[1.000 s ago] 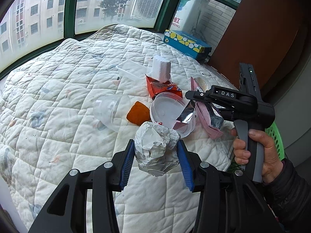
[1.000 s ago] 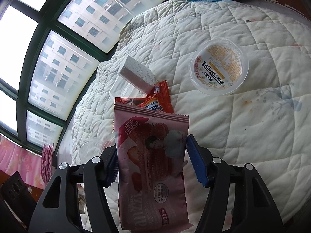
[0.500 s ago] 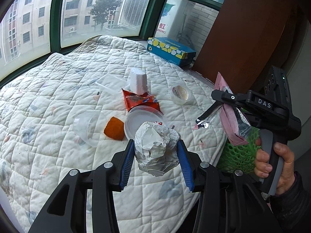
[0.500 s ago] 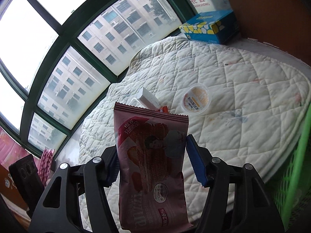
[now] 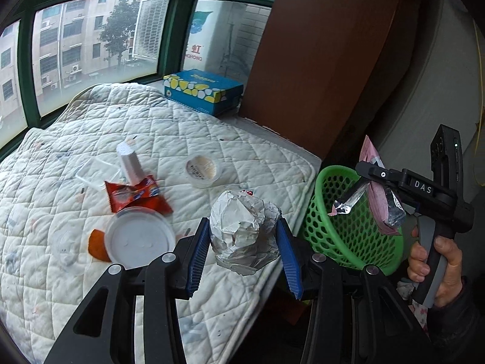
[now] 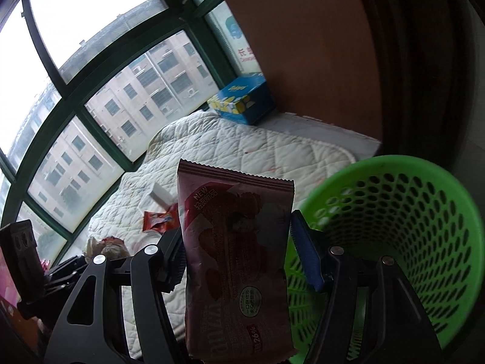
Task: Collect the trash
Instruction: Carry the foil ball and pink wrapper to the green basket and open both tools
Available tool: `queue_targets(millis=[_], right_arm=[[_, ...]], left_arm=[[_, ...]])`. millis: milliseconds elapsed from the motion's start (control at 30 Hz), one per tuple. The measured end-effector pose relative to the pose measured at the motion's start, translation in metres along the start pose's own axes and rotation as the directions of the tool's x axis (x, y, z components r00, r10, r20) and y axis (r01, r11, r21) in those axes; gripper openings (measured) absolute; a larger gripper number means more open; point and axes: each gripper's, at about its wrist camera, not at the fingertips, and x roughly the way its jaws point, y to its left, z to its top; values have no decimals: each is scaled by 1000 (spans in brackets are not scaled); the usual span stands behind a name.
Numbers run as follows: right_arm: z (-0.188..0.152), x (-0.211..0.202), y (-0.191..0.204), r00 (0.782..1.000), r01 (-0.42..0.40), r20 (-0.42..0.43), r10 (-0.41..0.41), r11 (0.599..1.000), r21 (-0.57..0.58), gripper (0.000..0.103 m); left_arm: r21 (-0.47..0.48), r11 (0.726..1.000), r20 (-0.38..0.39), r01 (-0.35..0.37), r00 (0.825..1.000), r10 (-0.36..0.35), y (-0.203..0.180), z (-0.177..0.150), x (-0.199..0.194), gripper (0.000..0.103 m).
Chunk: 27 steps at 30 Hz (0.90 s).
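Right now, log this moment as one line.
left claw: shut on foil ball | right claw: shut on pink wrapper over green basket | not released

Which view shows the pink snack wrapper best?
The right wrist view: the pink snack wrapper fills the frame, printed face readable, in the right claw. The left wrist view shows it edge-on above the green basket.

Black gripper (image 5: 245, 253), blue ribbed pads (image 5: 198, 254), silver screws; dark sleeve.
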Motion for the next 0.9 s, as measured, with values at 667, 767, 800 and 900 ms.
queue_targets(millis=[667, 767, 800, 900], right_arm=[[-10, -71, -105, 974, 191, 102, -204, 974, 124, 80], [-12, -81, -109, 972, 185, 123, -202, 973, 139, 82], [-13, -85, -110, 971, 183, 131, -202, 973, 143, 83], [-15, -95, -111, 967, 181, 153, -204, 972, 152, 84]], left_arm=[[175, 979, -32, 109, 994, -105, -111, 44, 45, 44], [196, 973, -49, 123, 992, -115, -124, 45, 53, 44], [204, 971, -56, 128, 991, -119, -128, 45, 57, 45], [215, 966, -73, 142, 989, -129, -140, 45, 65, 45]])
